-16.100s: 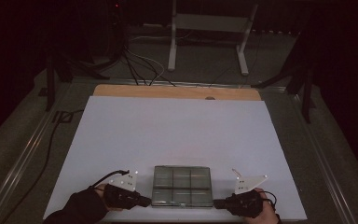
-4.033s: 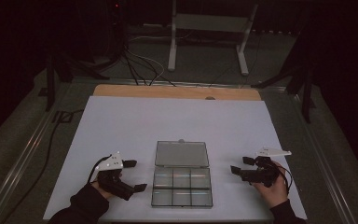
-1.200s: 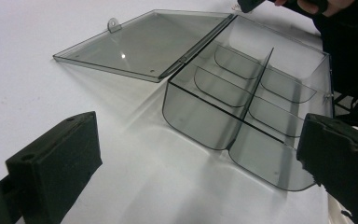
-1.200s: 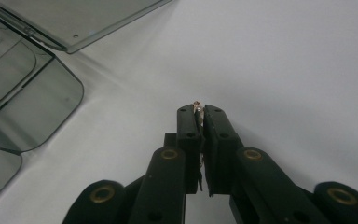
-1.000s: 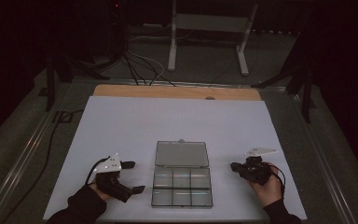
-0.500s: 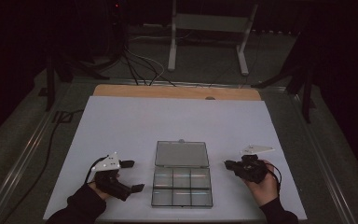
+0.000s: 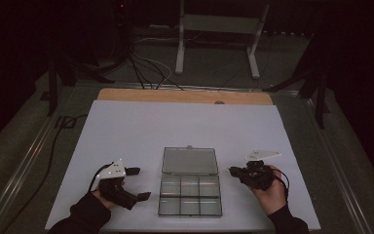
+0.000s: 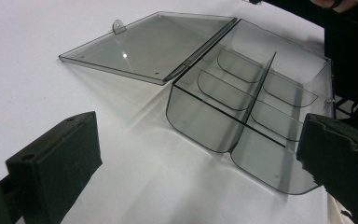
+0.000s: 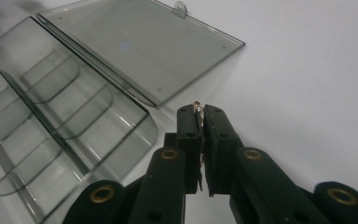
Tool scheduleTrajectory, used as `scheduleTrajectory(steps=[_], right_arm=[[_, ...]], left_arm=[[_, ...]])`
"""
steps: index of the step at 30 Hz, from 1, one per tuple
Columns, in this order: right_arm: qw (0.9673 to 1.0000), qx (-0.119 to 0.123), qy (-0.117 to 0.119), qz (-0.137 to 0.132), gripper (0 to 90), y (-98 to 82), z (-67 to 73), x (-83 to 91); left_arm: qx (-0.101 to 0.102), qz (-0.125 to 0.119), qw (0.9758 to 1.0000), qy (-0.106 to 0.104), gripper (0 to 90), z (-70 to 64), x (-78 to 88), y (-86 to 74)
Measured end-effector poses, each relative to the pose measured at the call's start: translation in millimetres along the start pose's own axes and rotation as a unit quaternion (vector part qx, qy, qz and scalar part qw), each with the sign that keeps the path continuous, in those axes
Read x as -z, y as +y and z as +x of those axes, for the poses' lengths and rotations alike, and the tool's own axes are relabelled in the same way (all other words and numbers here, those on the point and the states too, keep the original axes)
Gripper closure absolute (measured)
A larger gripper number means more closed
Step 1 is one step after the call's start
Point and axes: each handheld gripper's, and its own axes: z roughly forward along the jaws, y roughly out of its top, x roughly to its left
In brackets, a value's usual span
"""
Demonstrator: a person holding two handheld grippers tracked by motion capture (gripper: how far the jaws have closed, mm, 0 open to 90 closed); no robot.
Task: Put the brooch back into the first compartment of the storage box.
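The clear compartment box (image 7: pixel 190 194) sits near the table's front edge, lid (image 7: pixel 190 161) flat open behind. Left gripper (image 7: pixel 135 184) gapes wide beside it; right gripper (image 7: pixel 232 170) is pinched shut on something tiny, hard to identify.

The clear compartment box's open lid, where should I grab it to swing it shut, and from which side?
Grip the lid at its far edge beside the small latch tab, coming from the side away from the hinge. The lid lies flat on the white tabletop, so that free edge gives the most leverage over the box.
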Motion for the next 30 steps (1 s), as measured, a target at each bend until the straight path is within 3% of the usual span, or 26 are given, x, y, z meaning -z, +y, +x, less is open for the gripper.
scheduleTrajectory(steps=[30], right_arm=[[0.9978,0.044,0.048,0.009,85.8,24.4,38.9,-25.3]], left_arm=[[-0.003,0.003,1.0000,-0.001,0.7,-1.4,-1.5,-0.4]])
